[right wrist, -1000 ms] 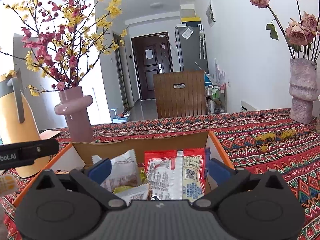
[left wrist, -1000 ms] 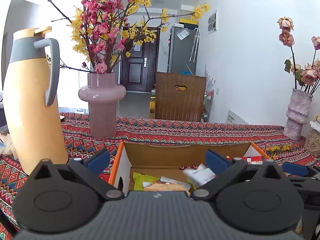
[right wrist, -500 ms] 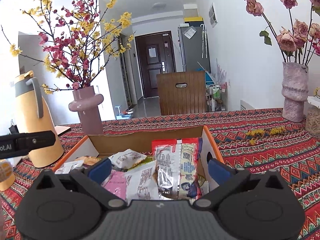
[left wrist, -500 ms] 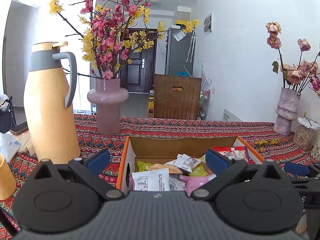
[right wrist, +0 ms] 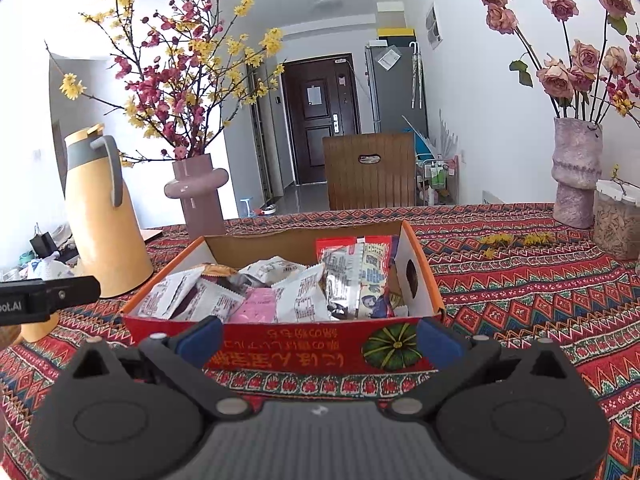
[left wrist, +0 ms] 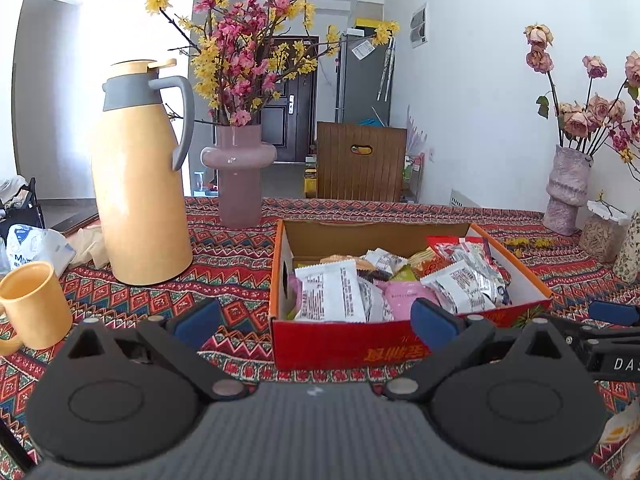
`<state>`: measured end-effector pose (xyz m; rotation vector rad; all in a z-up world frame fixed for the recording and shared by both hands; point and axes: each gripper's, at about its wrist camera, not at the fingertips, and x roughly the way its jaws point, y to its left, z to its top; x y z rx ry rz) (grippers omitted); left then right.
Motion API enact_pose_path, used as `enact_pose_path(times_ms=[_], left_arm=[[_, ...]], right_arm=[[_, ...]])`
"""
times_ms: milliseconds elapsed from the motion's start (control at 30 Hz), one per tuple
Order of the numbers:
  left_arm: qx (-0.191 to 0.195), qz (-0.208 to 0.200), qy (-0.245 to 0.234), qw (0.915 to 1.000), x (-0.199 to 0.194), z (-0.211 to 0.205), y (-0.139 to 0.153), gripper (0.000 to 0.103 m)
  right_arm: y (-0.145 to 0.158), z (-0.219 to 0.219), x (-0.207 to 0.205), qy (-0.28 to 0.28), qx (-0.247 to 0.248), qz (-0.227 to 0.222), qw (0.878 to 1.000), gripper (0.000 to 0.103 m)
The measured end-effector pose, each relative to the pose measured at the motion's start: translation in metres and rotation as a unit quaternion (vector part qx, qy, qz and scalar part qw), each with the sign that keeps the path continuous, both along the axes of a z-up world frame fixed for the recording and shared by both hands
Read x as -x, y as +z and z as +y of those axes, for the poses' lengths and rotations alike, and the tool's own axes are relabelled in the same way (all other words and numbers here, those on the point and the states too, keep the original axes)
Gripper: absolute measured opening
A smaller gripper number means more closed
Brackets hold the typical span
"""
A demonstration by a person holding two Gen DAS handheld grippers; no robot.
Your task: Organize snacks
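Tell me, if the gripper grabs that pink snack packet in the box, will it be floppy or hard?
Probably floppy: the pink packet looks like thin puffy wrapper that would likely crumple. It is probably light for its size. Its smooth film might slip, and because other packets crowd it in the box, neighbours may shift too.

A table draped in a red patterned cloth (left wrist: 232, 264) carries everything here. A snack-filled cardboard box (left wrist: 344, 344) sits near the front edge. Left of it stand a tall yellow thermos jug (left wrist: 138, 184) and a yellow mug (left wrist: 34, 308); behind, a pink vase (left wrist: 239, 176) of blossoms. Far right stand a rough lilac vase (right wrist: 576, 176) of roses, a lidded jar (right wrist: 616, 224) and scattered yellow petals (right wrist: 516, 240).
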<state>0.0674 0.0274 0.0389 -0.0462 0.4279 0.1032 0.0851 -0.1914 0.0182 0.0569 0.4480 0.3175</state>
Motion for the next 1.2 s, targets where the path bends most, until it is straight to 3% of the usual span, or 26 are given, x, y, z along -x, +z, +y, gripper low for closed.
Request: enact_pose_path(times_ms=[633,1200], left_arm=[[-0.002,0.053,-0.013,0.9985,0.041,0.003,-0.036,0.103],[0.001,0.062,-0.020,0.9979,0.051,0.004,-0.047,0.103]], right_arm=[[-0.025,-0.009,0.040,-0.001,0.001,0.039,0.999,0.103],[-0.034,-0.006,0.055,-0.004,0.007,0.053,0.999,0.103]])
